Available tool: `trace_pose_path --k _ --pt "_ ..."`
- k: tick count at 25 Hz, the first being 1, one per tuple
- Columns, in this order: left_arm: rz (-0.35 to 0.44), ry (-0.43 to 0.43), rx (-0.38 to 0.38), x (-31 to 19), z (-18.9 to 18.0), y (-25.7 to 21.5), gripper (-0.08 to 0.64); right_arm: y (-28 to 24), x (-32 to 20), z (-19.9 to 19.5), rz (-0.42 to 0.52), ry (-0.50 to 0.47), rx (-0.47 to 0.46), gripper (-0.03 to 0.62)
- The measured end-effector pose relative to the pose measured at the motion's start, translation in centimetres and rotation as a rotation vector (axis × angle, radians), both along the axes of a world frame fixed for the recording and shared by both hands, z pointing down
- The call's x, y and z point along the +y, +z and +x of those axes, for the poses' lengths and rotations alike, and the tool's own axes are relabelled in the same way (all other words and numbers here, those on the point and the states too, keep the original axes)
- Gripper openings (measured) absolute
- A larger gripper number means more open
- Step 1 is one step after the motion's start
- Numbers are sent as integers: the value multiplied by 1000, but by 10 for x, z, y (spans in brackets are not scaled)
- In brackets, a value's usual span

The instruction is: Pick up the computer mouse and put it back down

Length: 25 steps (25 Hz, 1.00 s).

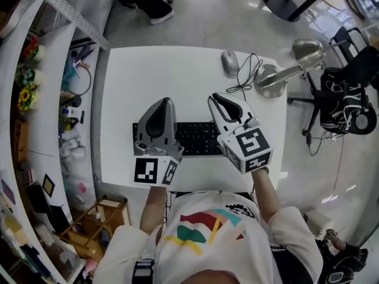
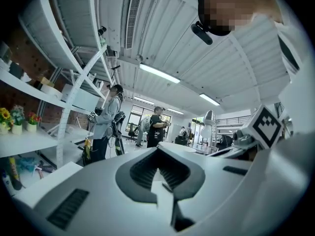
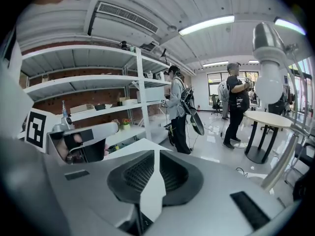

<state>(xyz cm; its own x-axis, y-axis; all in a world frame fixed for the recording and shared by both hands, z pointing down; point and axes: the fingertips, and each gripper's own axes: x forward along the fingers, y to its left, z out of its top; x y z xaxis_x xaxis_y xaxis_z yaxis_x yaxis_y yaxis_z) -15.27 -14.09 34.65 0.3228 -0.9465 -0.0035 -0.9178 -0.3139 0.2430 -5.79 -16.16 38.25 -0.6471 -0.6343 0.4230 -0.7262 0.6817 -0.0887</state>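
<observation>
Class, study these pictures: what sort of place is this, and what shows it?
Most likely an office or lab workroom: a white desk with a keyboard, computer mouse and desk lamp, and open shelving along the wall.

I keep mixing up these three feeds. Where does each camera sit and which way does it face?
Head view: on the person's head, looking steeply down at the table, keyboard and mouse; forearms, left gripper, right gripper and shirt show.
Left gripper view: on the left gripper, looking level across the room along its shut jaws; the right gripper shows at right.
Right gripper view: on the right gripper, facing shelves and standing people; the left gripper shows at left.
Shared: both gripper views show those people.
</observation>
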Motion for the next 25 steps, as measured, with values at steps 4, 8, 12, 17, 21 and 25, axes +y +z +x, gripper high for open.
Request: trace_pose_path --k 4,8,12,17,21,25 --pt "-27 34 -50 -8 33 10 46 13 -9 24 -65 -12 -27 15" --pt "-58 25 -80 -9 46 20 46 15 -23 43 -48 25 -43 15" --pt "-57 28 -62 -18 55 29 46 16 -44 54 27 68 -49 15" --pt "-44 64 -66 -43 67 37 46 45 -93 72 2 146 -22 15" --pt "-68 110 -69 -63 68 53 46 96 -147 81 -71 239 8 260" --pt "-109 117 -50 -85 63 77 46 153 -205 91 -147 319 90 322"
